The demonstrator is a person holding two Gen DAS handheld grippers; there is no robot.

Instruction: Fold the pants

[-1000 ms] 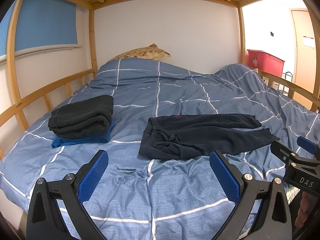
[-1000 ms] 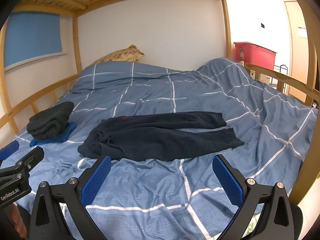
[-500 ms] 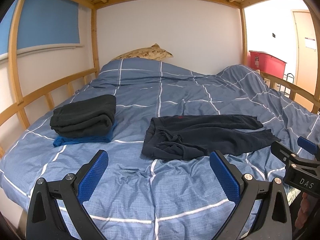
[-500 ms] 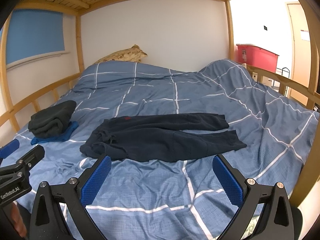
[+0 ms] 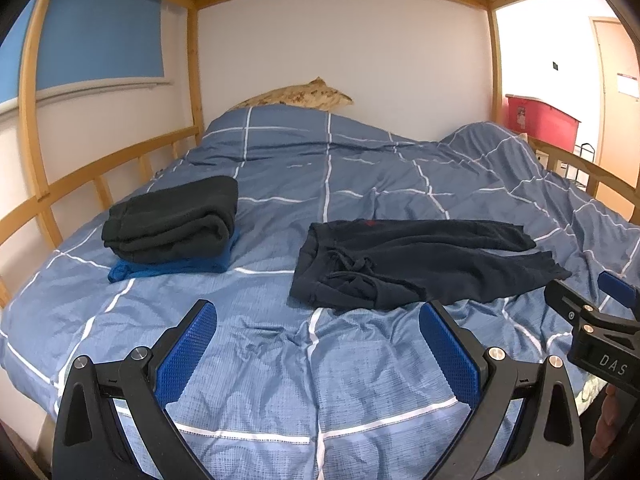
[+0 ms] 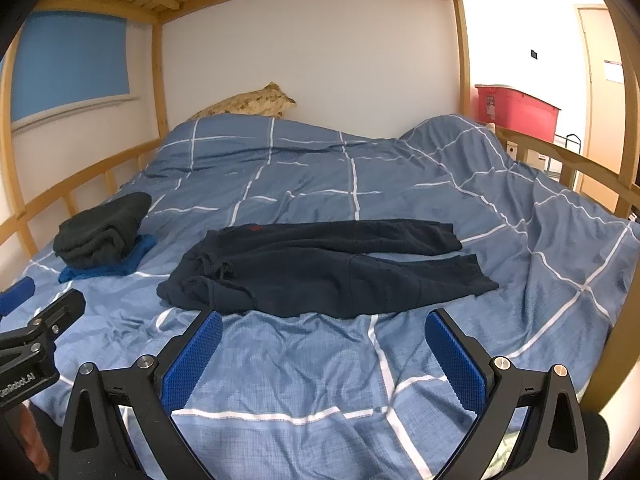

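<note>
I saw one container, a red bin [image 5: 540,120] at the upper right of the frame beyond the bed rail; its lid was on, so I could not tell what it held. The pants [image 5: 412,264] lay flat on the bed [image 5: 320,380], in the centre-right of the left wrist view and the middle of the right wrist view [image 6: 328,268]. Their long axis ran across the frame, waistband to the left with the drawstring bunched there, both legs pointing right, the far leg just beside the near one. At centre left sat a folded dark garment [image 5: 176,220] stacked on a folded blue one [image 5: 168,270], well apart from the pants. The blue checked duvet was wrinkled and humped at the right. A patterned pillow [image 5: 296,96] rested against the white wall, under wooden slats. My left hand-held gripper [image 5: 316,344] hovered wide over the near duvet, holding nothing; my right hand-held gripper [image 6: 324,348] was likewise wide and empty, just short of the pants.
</note>
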